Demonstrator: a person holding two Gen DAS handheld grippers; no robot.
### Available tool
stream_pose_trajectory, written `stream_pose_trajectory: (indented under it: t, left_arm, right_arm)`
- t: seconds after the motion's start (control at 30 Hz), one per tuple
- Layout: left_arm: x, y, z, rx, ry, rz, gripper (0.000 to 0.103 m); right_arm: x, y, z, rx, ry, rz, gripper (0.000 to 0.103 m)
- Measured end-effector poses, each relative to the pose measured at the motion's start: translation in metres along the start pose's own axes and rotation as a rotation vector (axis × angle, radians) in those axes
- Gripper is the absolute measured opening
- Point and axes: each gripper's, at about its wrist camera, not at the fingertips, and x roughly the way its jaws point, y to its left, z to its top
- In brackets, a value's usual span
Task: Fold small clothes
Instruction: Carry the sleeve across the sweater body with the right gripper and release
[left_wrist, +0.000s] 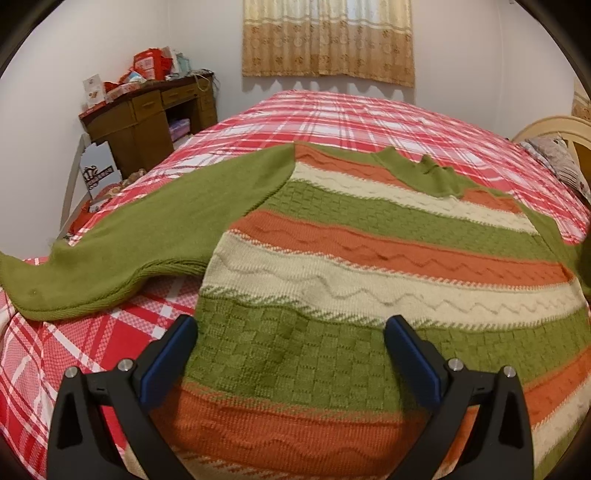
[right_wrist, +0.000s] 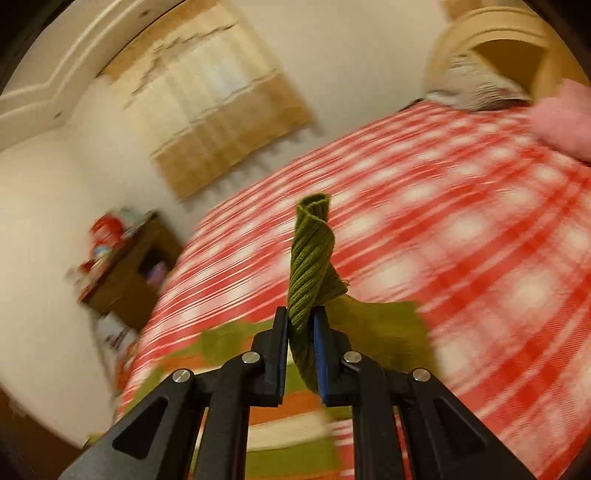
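A knitted sweater (left_wrist: 369, 258) with green, orange and cream stripes lies flat on the bed. Its green left sleeve (left_wrist: 122, 243) stretches out to the left. My left gripper (left_wrist: 291, 325) is open and empty, just above the sweater's lower body. My right gripper (right_wrist: 301, 317) is shut on the ribbed green cuff (right_wrist: 312, 258) of the other sleeve, which sticks up twisted between the fingers, lifted above the bed. The right wrist view is blurred by motion; the sweater body (right_wrist: 288, 435) shows below the gripper.
The bed has a red and white plaid cover (left_wrist: 351, 114). A cluttered wooden desk (left_wrist: 147, 110) stands by the far left wall. A cream headboard (left_wrist: 554, 129) and pillows are at the right. A pink item (right_wrist: 565, 118) lies near the headboard.
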Motion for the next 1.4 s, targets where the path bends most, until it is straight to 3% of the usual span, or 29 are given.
stream_pose_trajectory:
  t: [0.1,0.3,0.47,0.6,0.73,0.83,0.9,0.97,1.03,1.1,1.17,1.23,1.4]
  left_arm:
    - [-0.01,0.01,-0.003,0.008,0.007,0.025,0.103]
    - [-0.037,0.063,-0.021,-0.115,-0.043,0.099,0.103]
    - [-0.032,0.089,-0.037,-0.182,-0.065,0.149,0.103]
    - [-0.019,0.087,-0.037,-0.196,-0.063,0.112,0.103]
    - [-0.017,0.083,-0.038,-0.18,-0.074,0.115,0.103]
    - [-0.016,0.085,-0.038,-0.185,-0.077,0.107,0.103]
    - [-0.015,0.085,-0.038,-0.182,-0.078,0.113,0.103]
    - [-0.017,0.087,-0.04,-0.182,-0.081,0.112,0.103]
    - [-0.017,0.087,-0.041,-0.182,-0.083,0.113,0.103]
    - [-0.018,0.087,-0.042,-0.181,-0.085,0.116,0.103]
    - [-0.018,0.087,-0.043,-0.181,-0.085,0.118,0.103]
    - [-0.019,0.086,-0.043,-0.181,-0.085,0.118,0.103]
    - [-0.019,0.087,-0.043,-0.181,-0.085,0.117,0.103]
  right_arm:
    - [0.038,0.05,-0.021,-0.026,0.063,0.087,0.013]
    - [0.117,0.119,-0.073,-0.069,0.193,0.187,0.013]
    - [0.181,0.158,-0.126,-0.108,0.296,0.205,0.013]
    - [0.214,0.176,-0.156,-0.172,0.333,0.191,0.013]
    - [0.232,0.18,-0.176,-0.18,0.372,0.212,0.013]
    - [0.246,0.176,-0.189,-0.139,0.439,0.263,0.023]
    - [0.242,0.178,-0.188,-0.13,0.433,0.313,0.041]
    - [0.237,0.182,-0.185,-0.13,0.446,0.354,0.046]
    - [0.222,0.182,-0.18,-0.152,0.395,0.371,0.046]
    - [0.212,0.179,-0.176,-0.169,0.327,0.324,0.046]
    - [0.217,0.179,-0.181,-0.171,0.35,0.304,0.044]
    - [0.224,0.182,-0.192,-0.194,0.389,0.309,0.032]
    - [0.218,0.198,-0.214,-0.264,0.417,0.325,0.032]
